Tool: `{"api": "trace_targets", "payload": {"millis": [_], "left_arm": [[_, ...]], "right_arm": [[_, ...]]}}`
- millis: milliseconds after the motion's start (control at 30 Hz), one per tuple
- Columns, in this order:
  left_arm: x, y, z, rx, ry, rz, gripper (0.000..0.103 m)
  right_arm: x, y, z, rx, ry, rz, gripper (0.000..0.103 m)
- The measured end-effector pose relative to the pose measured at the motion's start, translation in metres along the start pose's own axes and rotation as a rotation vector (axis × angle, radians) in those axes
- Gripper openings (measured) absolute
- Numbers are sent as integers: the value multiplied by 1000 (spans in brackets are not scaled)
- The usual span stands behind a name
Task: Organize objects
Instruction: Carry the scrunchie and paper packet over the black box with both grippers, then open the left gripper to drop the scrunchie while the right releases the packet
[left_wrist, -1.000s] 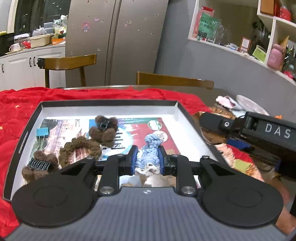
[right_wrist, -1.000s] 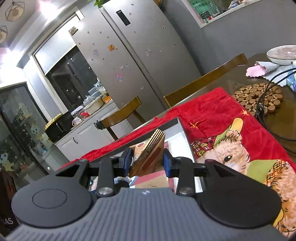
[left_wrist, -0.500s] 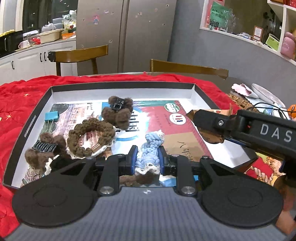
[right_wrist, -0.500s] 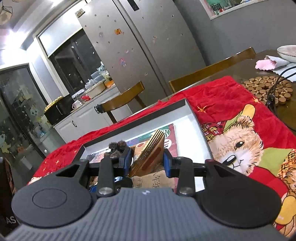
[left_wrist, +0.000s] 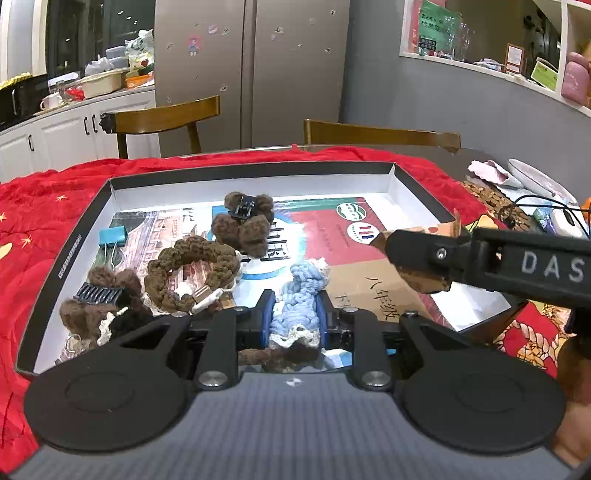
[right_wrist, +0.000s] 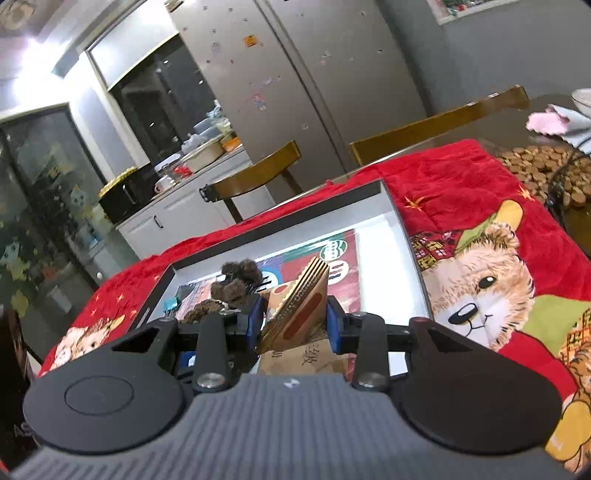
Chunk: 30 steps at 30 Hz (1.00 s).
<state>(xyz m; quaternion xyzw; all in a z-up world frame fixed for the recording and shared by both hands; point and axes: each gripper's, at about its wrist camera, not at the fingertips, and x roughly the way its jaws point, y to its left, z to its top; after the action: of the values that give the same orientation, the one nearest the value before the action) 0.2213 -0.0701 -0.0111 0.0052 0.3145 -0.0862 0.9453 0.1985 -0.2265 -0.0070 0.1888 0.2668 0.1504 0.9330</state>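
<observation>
A shallow black-rimmed box (left_wrist: 255, 172) with a printed sheet inside lies on the red cloth. My left gripper (left_wrist: 294, 315) is shut on a light blue knitted scrunchie (left_wrist: 301, 295) above the box's near edge. My right gripper (right_wrist: 295, 319) is shut on a tan wooden comb (right_wrist: 300, 304), held over the box's right part; it shows in the left wrist view (left_wrist: 413, 254) as a black arm. In the box lie a brown knitted scrunchie (left_wrist: 190, 271), two brown fluffy hair claws (left_wrist: 243, 225) (left_wrist: 99, 299) and a blue binder clip (left_wrist: 112, 236).
A red blanket (right_wrist: 443, 184) with a bear print covers the table. A round wooden trivet (right_wrist: 543, 173), black cable, pink cloth and plate lie at the right. Two wooden chairs (left_wrist: 166, 118) stand behind the table, with a fridge and cabinets beyond.
Both grippers have tilted down and moved in over the box, each still holding its object. The right gripper with the comb now reaches over the box's right side.
</observation>
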Motion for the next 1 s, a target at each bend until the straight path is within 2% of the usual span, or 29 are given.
{"api": "trace_targets", "payload": {"millis": [867, 900, 1000], "left_arm": [[4, -2, 0, 17, -2, 11, 28], [3, -1, 0, 16, -3, 9, 30], [1, 1, 0, 3, 6, -21, 50]], "right_arm": [[8, 9, -6, -108, 36, -84, 41], [8, 9, -6, -105, 36, -78, 42], [4, 8, -6, -91, 27, -64, 46]]}}
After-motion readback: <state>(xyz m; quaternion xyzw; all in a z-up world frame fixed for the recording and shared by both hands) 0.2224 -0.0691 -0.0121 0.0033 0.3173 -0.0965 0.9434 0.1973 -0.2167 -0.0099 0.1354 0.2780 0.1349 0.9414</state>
